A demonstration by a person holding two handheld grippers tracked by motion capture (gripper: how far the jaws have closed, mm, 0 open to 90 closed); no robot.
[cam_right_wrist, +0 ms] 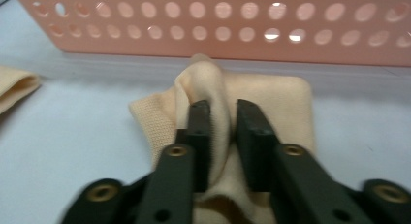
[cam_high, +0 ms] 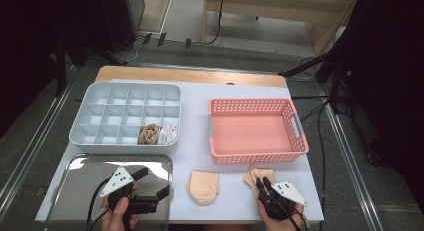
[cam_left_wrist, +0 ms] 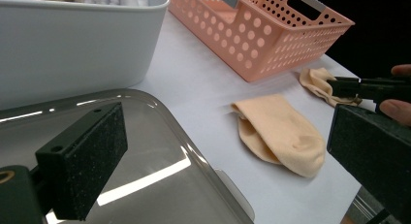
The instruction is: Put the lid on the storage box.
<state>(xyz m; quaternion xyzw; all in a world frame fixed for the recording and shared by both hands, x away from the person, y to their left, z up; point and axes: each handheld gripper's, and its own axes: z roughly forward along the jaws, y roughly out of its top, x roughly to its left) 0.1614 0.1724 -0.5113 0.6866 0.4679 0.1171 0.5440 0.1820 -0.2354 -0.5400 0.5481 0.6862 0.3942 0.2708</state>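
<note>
We work at a table (cam_high: 200, 76) whose top is covered by a pale, bluish-white sheet, with a strip of bare wood showing along its far edge. Beyond it lies a grey floor with cables, dark stands at both sides and a light wooden frame at the back. Our right gripper (cam_high: 263, 183) sits near the front right corner, its jaws pressed together on a raised fold of the peach sock (cam_right_wrist: 271, 107), which lies crumpled on the sheet just in front of the pink basket (cam_high: 295, 122). In the right gripper view the fabric bulges up between the two black jaws, with the basket's perforated wall close behind. A second sock (cam_high: 203, 187), also peach, lies flat on the sheet between our two hands, apart from both. Our left gripper (cam_high: 151, 182) hovers over the metal tray (cam_high: 90, 163) at the front left, its jaws spread wide and holding nothing. Behind the tray stands the grey divided organizer (cam_high: 100, 103), with a beige bundle and a white one in two of its front compartments.
</note>
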